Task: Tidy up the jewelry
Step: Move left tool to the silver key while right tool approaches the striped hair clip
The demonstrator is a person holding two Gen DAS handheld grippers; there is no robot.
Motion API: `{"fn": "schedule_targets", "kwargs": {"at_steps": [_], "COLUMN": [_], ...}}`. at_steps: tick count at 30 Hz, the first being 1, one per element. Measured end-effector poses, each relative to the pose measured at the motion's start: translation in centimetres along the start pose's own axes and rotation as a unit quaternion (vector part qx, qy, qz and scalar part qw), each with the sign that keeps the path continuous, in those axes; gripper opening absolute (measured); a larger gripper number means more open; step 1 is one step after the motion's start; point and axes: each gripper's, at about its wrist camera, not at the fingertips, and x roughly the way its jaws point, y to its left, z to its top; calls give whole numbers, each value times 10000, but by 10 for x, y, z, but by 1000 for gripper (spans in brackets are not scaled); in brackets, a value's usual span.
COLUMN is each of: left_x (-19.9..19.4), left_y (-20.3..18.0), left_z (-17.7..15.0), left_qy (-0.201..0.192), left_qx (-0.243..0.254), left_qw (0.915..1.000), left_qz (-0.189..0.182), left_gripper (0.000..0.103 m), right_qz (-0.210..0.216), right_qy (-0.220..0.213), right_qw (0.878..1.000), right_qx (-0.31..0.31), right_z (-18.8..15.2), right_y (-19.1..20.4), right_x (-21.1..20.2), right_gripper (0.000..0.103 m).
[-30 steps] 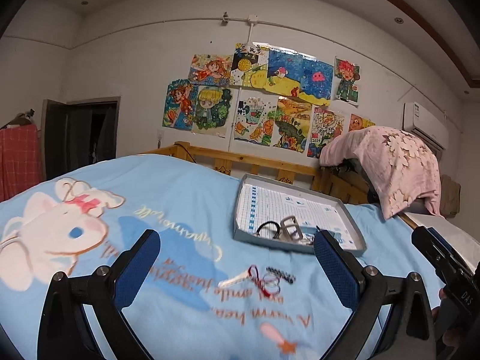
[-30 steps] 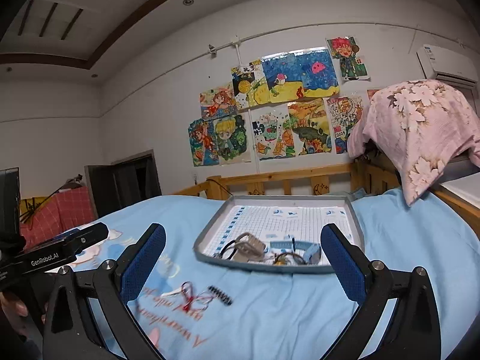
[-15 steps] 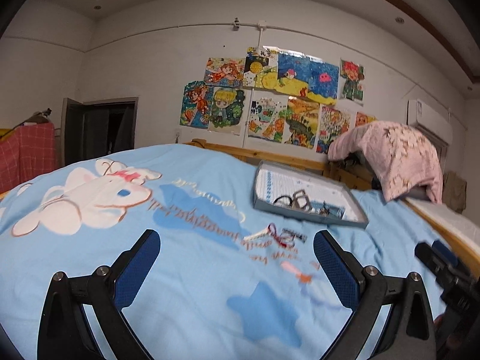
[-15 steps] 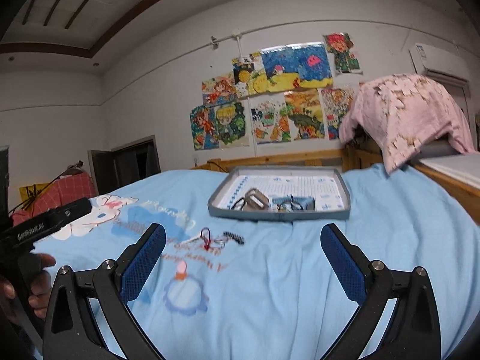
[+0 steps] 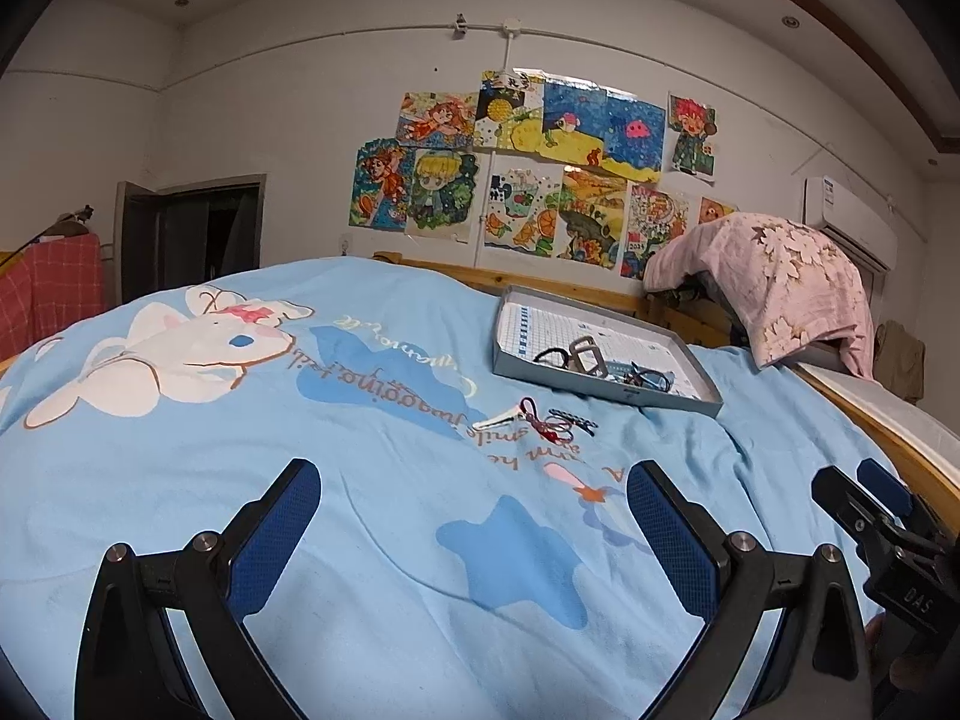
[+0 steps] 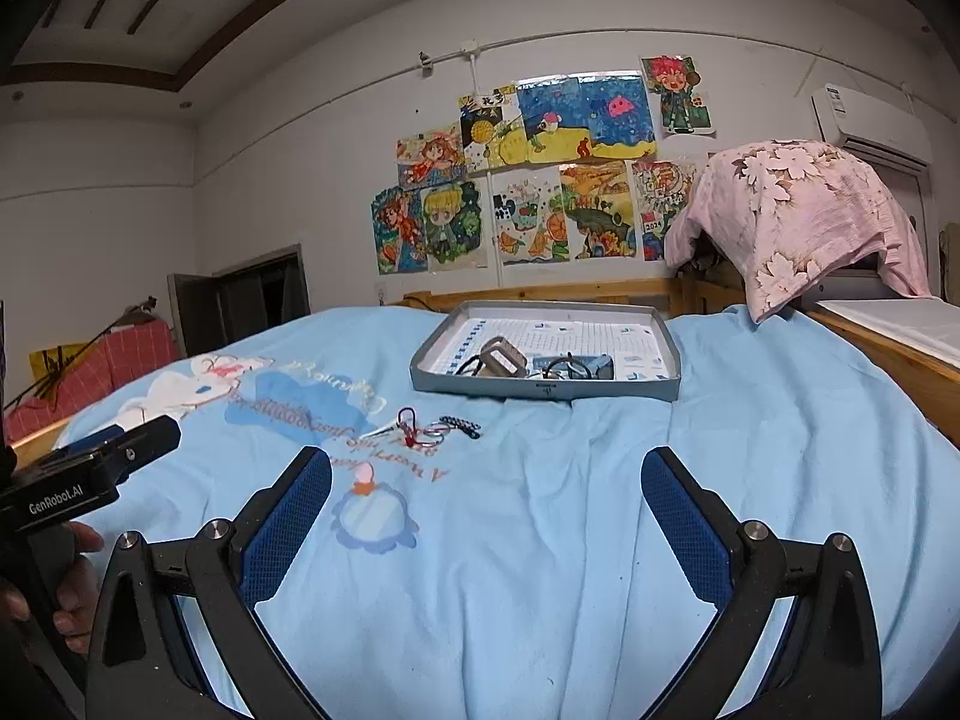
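Observation:
A grey tray (image 5: 600,390) (image 6: 543,387) lies on the blue bedspread at the far side, with a buckle-like clip (image 5: 585,354) (image 6: 501,357), black rings and other small pieces in it. Loose jewelry lies on the bedspread in front of it: a silver hair clip (image 5: 498,417), a red cord with rings (image 5: 543,423) (image 6: 414,429) and a black beaded strip (image 5: 573,419) (image 6: 459,426). My left gripper (image 5: 474,531) is open and empty, well short of the loose pieces. My right gripper (image 6: 486,519) is open and empty, also short of them.
The bed has a wooden rail (image 6: 540,291) at the far side and right. A pink flowered cloth (image 6: 804,222) covers something at the back right. The left gripper's body (image 6: 78,474) shows at the right view's left edge. A doorway (image 5: 192,234) is at the back left.
Both grippers have pulled back from the tray and the loose jewelry, which now look farther away. Both stay open and empty. Nothing on the bed has moved.

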Motion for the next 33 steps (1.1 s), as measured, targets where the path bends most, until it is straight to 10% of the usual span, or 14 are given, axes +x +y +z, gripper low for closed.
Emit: {"fn": "schedule_targets", "kwargs": {"at_steps": [16, 25, 33], "left_x": [36, 112, 188], "left_y": [13, 22, 16], "left_z": [53, 94, 95], "left_qy": [20, 199, 391], "left_qx": [494, 403, 227], "left_qw": [9986, 9989, 9989], "left_qz": [173, 123, 115], "left_gripper": [103, 103, 103], "right_qz": [-242, 150, 345], "right_qy": [-260, -311, -89], "right_qw": [9985, 9956, 9954], "right_qx": [-407, -872, -891], "right_z": [37, 102, 90], "right_y": [5, 5, 9], "right_x": [23, 85, 156], "right_gripper": [102, 102, 101]}}
